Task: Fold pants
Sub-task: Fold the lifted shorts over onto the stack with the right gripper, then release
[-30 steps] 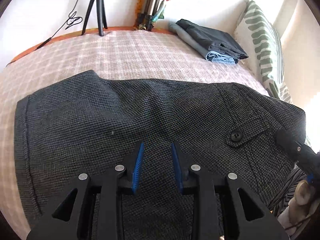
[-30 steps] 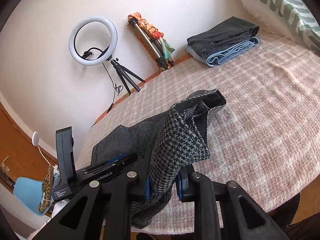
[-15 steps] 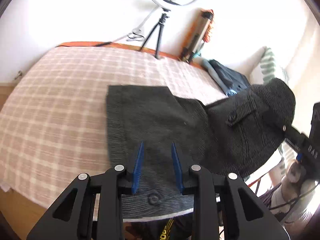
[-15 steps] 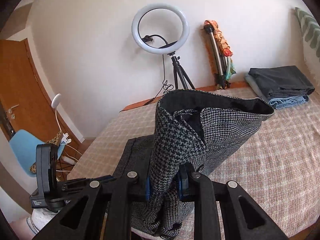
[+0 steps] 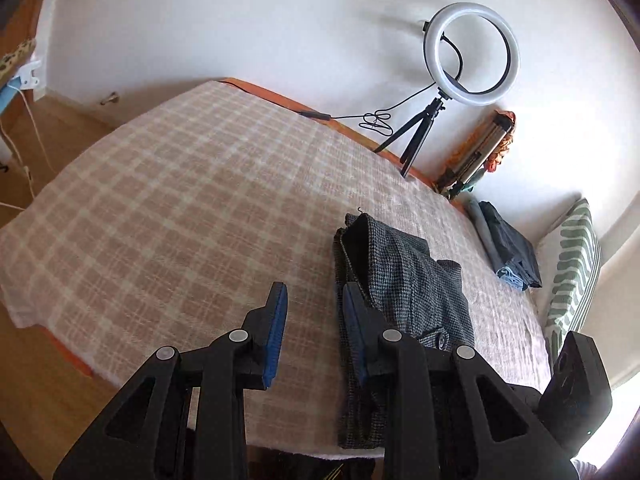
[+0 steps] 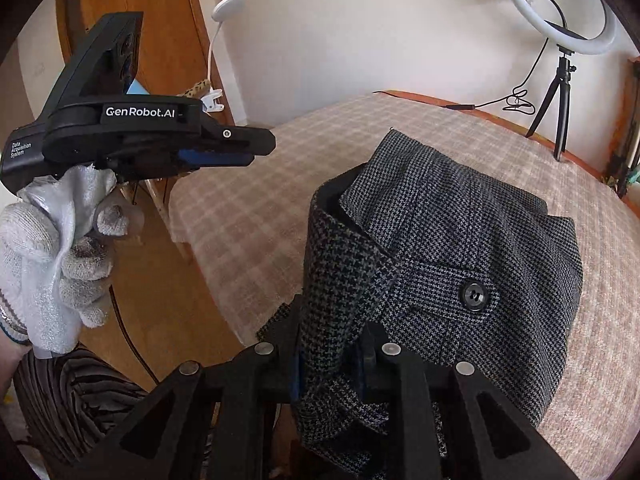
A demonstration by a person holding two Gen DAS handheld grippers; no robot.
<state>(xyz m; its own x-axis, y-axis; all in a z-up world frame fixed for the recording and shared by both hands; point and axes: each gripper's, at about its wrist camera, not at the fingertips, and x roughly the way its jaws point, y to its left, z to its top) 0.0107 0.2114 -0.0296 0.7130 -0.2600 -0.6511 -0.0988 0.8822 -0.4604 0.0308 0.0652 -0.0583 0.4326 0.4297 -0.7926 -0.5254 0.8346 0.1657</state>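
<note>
Right gripper (image 6: 332, 368) clamped on the folded pants (image 6: 460, 248) lying ahead on the bed (image 5: 180, 200); left gripper (image 5: 314, 308) parted, empty, beside them.

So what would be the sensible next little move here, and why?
Probably lower the right gripper and lay the pinched fold flat. It is shut on the houndstooth pants, which sit bunched on the plaid bedspread near its front edge, while the left gripper hangs open and empty beside them.
</note>
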